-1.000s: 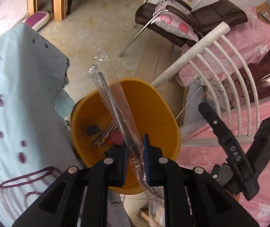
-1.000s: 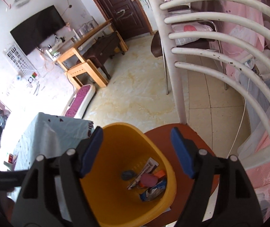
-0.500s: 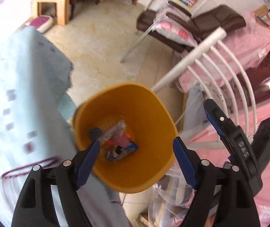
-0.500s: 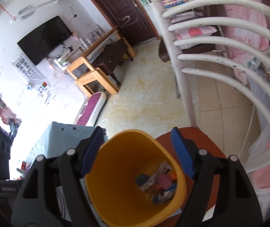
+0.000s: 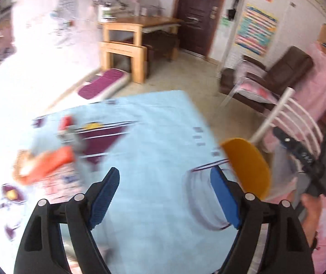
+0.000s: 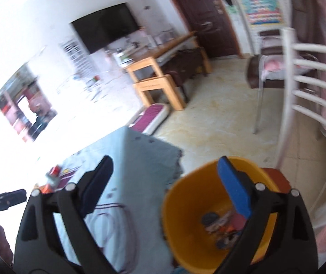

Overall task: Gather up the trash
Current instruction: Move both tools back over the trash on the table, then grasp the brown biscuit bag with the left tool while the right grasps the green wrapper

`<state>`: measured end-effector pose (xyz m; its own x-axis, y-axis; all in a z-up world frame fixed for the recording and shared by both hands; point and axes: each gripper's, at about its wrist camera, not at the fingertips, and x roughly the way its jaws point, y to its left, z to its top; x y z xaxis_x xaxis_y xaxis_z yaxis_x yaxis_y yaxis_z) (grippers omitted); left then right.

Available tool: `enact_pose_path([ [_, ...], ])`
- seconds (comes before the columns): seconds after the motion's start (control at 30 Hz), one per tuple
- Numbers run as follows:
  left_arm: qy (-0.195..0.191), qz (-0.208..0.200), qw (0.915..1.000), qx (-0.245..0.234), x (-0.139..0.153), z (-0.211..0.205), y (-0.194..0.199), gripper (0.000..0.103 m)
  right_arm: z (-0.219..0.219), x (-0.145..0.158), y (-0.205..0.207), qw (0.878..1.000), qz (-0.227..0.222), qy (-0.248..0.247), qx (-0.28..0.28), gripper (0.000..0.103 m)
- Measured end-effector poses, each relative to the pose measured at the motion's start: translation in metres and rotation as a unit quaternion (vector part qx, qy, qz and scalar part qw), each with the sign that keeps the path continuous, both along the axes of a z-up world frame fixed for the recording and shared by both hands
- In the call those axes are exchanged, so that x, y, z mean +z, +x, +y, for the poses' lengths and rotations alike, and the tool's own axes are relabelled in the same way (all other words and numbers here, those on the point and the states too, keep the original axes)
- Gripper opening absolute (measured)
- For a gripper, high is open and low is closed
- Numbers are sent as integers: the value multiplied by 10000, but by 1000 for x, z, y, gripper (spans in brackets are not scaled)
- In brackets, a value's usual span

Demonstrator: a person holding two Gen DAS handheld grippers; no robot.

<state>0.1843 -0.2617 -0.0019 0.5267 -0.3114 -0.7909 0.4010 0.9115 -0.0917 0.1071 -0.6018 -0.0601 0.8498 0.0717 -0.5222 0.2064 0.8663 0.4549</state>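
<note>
Far left of the left wrist view, there's more trash on the table (image 5: 153,137) w/ the light blue cloth: an orange wrapper (image 5: 48,162) on a printed packet, and a small red item (image 5: 66,122) behind it, all blurred so we can't say exactly what they are. A sec ago our left tongs (image 5: 163,194) were clamped on a clear plastic wrapper over the bin; half a sec ago the jaws had sprung apart and the wrapper was in w/ the rest. Now they've swung off the bin and face across the table, jaws wide apart, nothing between them. We read that as one drop done and the reach for the next piece starting, prob the orange wrapper, which lies left of the tongs' line.

Moving right, the yellow bin (image 5: 247,164) now sits at the table's right edge in this view, just past the right pad. From the right wrist view the bin (image 6: 185,205) is seen from above on a red-brown stool seat (image 6: 274,174), w/ mixed wrappers (image 6: 222,228) piled at the bottom. Our right tongs (image 6: 163,187) hover over the gap between table and bin, jaws apart and empty, same as before; they've tilted up a bit toward the room. White chair back (image 6: 304,82) stands at far right.
</note>
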Motion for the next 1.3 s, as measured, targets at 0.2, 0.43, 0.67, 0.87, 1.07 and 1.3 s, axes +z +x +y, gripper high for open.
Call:
enact_pose_path([
  [0.2,120,-280,9936,1085,20,111,-9,82,75,13,23,9924,-32,-274,1196,89],
  [0.43,267,372,9948,912,-10,150,-34,82,129,14,26,9829,38,-592,1743,89],
  [0.67,1332,240,9906,-191,-59,118,-64,82,145,26,20,9783,-123,-632,1967,91],
  [0.87,1475,299,9875,-469,-76,114,-62,82,168,35,13,9702,-263,-795,2272,96],
  [1.07,680,564,9952,-410,-84,134,-51,79,202,30,12,9583,-206,-928,2696,96],
  [1.3,-251,733,9970,-16,-80,175,-38,35,270,13,12,9244,-2,-1431,3536,96],
])
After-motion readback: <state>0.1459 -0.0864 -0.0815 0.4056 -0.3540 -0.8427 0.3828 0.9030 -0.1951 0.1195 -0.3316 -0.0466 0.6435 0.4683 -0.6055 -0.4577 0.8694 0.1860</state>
